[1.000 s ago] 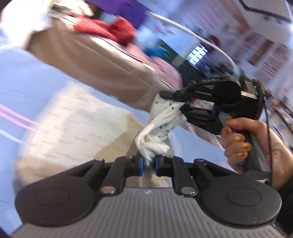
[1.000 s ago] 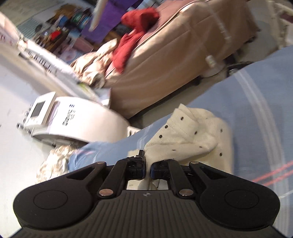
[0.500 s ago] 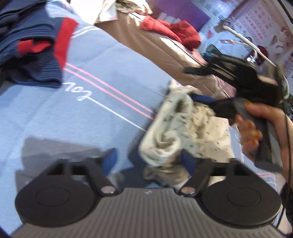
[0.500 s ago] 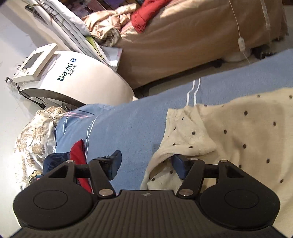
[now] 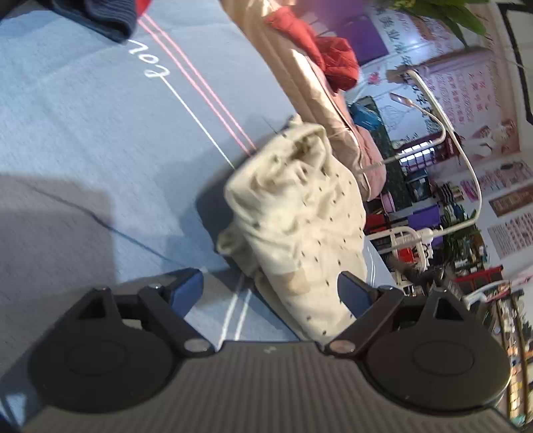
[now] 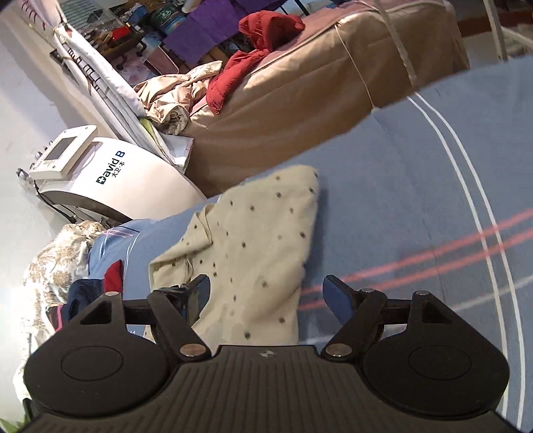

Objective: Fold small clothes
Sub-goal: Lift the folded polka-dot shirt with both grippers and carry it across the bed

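Note:
A small cream garment with dark dots [image 5: 299,219] lies folded and bunched on the blue bedsheet [image 5: 83,133]. It also shows in the right wrist view [image 6: 253,246], lying flat. My left gripper [image 5: 269,293] is open, its blue pads either side of the garment's near end, not clamped on it. My right gripper [image 6: 266,296] is open and empty, with the garment's near edge between its fingers. The other gripper is not visible in either view.
A navy and red garment [image 5: 110,16] lies at the far left of the sheet, also in the right wrist view [image 6: 96,289]. A tan bed with red clothes [image 6: 266,43] stands beyond. A white machine [image 6: 116,180] stands at the left.
Both grippers were shut on the cream garment and held it up a second ago. They have opened, and the garment now lies on the sheet. Both grippers have drawn back slightly.

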Demonstrator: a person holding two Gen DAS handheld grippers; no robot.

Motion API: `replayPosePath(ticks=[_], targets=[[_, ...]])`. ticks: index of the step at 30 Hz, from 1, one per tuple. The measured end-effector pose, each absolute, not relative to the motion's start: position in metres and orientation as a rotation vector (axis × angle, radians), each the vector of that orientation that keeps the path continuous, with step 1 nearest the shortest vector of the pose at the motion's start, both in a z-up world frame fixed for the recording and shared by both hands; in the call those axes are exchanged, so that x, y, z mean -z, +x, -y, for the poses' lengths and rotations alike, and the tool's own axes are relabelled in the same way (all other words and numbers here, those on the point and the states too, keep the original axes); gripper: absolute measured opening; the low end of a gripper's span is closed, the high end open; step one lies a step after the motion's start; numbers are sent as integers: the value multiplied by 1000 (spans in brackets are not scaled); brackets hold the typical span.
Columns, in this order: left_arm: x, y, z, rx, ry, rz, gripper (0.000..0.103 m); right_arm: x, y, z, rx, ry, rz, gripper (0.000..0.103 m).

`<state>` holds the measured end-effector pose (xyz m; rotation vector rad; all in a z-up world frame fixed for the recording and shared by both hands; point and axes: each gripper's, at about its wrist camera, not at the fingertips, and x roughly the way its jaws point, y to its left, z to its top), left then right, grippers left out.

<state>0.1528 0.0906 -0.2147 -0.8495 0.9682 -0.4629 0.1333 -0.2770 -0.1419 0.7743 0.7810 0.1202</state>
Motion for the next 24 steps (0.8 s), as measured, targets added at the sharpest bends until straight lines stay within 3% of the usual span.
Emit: replayPosePath(ticks=[7,13,20,24], targets=[[219,149,-67,478,-875,-903,84,170,97,276,-194,947,-745,103],[234,166,-63,442,-951,-878,70,170,130,266,-236,934,-770,103],[236,198,-50,445,-945,-870,68,181,186,263,-220,1011,-753,103],[239,211,-43,439,-947,-867,63,188,206,263,-214,1049,-741,97]])
